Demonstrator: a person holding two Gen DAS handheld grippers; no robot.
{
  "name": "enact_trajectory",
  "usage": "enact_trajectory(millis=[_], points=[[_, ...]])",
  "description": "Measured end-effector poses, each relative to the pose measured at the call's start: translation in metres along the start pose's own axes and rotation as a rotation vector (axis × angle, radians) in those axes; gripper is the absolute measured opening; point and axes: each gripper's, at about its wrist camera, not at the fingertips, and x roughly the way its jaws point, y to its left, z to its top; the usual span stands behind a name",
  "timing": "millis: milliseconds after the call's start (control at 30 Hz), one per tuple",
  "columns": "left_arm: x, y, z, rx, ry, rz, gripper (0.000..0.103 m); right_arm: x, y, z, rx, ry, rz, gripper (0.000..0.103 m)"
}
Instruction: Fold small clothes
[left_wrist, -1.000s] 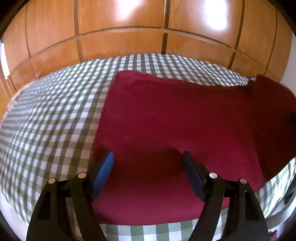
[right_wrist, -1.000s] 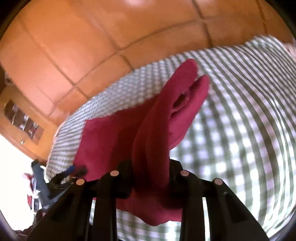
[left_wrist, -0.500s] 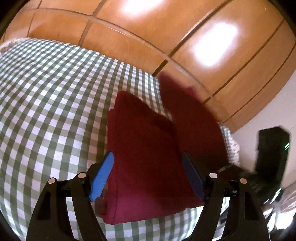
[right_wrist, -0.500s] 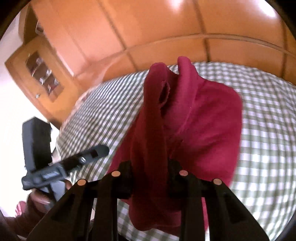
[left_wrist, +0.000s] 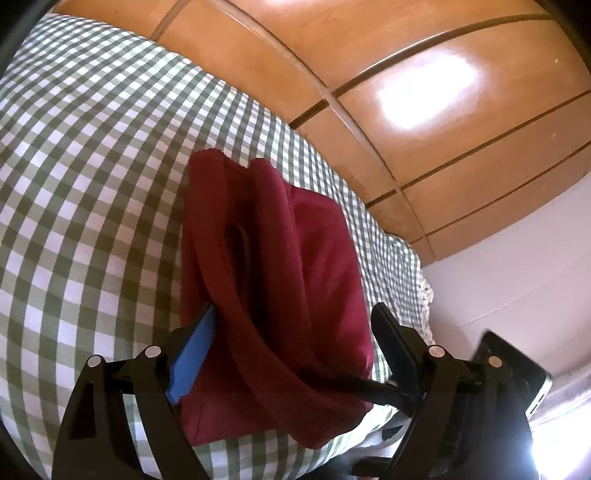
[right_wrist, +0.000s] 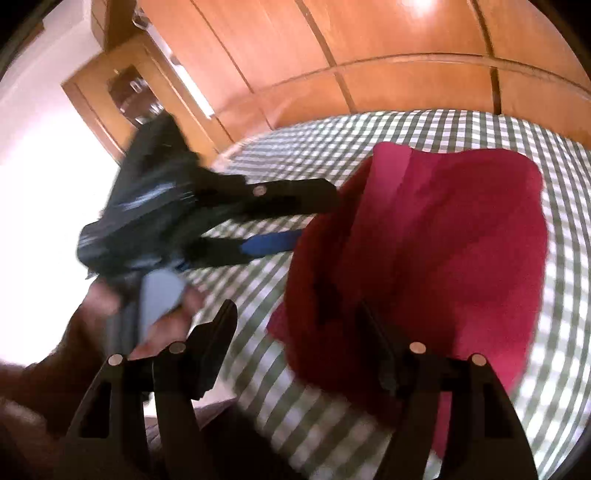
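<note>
Having just released the red garment (right_wrist: 443, 240), right gripper (right_wrist: 299, 347) apparently clear.

Bright daylight glares off the glossy wooden wall (left_wrist: 424, 92) and blows out the frame edges. Fisheye bending curves everything; the right view is smeared with motion blur.
</note>
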Motion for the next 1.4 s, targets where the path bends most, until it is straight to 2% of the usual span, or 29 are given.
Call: enact_trajectory(millis=[67, 233, 300, 400, 467, 533, 567, 600, 667, 700, 800, 933, 1033, 1100, 1267, 1400], points=[[0.000, 0.001, 0.001, -0.007, 0.017, 0.019, 0.083, -0.024, -0.012, -0.015, 0.001, -0.021, -0.066, 0.066], [0.000, -0.011, 0.006, 0.027, 0.045, 0.087, 0.083, -0.040, -0.039, -0.035, 0.054, -0.027, -0.211, 0.051], [0.005, -0.015, 0.006, 0.038, 0.055, 0.129, 0.083, -0.038, -0.042, -0.036, 0.062, -0.034, -0.220, 0.048], [0.009, -0.027, 0.002, 0.070, 0.065, 0.177, 0.083, -0.024, -0.035, -0.037, 0.038, -0.009, -0.240, 0.048], [0.012, -0.036, -0.004, 0.114, 0.071, 0.241, 0.083, -0.006, -0.023, -0.030, 0.016, -0.005, -0.253, 0.049], [0.017, -0.042, -0.013, 0.196, 0.069, 0.361, 0.086, -0.001, -0.019, -0.029, 0.006, -0.002, -0.257, 0.061], [0.020, -0.041, -0.017, 0.231, 0.065, 0.421, 0.086, 0.002, -0.018, -0.029, 0.006, 0.001, -0.259, 0.062], [0.021, -0.034, -0.022, 0.261, 0.065, 0.486, 0.086, 0.008, -0.020, -0.033, -0.004, 0.013, -0.283, 0.062], [0.019, -0.014, -0.028, 0.268, 0.061, 0.564, 0.087, 0.014, -0.024, -0.041, -0.027, 0.029, -0.323, 0.062], [0.016, 0.000, -0.030, 0.252, 0.056, 0.571, 0.090, 0.019, -0.030, -0.047, -0.020, 0.040, -0.331, 0.062], [0.007, 0.038, -0.037, 0.117, 0.070, 0.448, 0.090, 0.021, -0.047, -0.062, 0.019, 0.037, -0.310, 0.062], [-0.009, 0.039, -0.042, 0.105, 0.009, 0.389, 0.089, 0.016, -0.052, -0.055, 0.030, 0.055, -0.290, 0.063], [-0.030, 0.029, -0.040, 0.157, -0.051, 0.411, 0.089, 0.000, -0.056, -0.047, 0.047, 0.067, -0.221, 0.071], [-0.038, 0.018, -0.035, 0.199, -0.091, 0.430, 0.089, -0.016, -0.062, -0.038, 0.088, 0.038, -0.187, 0.076], [-0.029, -0.013, -0.026, 0.306, -0.125, 0.491, 0.089, -0.042, -0.088, -0.010, 0.208, -0.061, -0.149, 0.084], [-0.022, -0.028, -0.026, 0.375, -0.135, 0.531, 0.089, -0.038, -0.125, 0.009, 0.329, -0.082, -0.144, 0.085]])
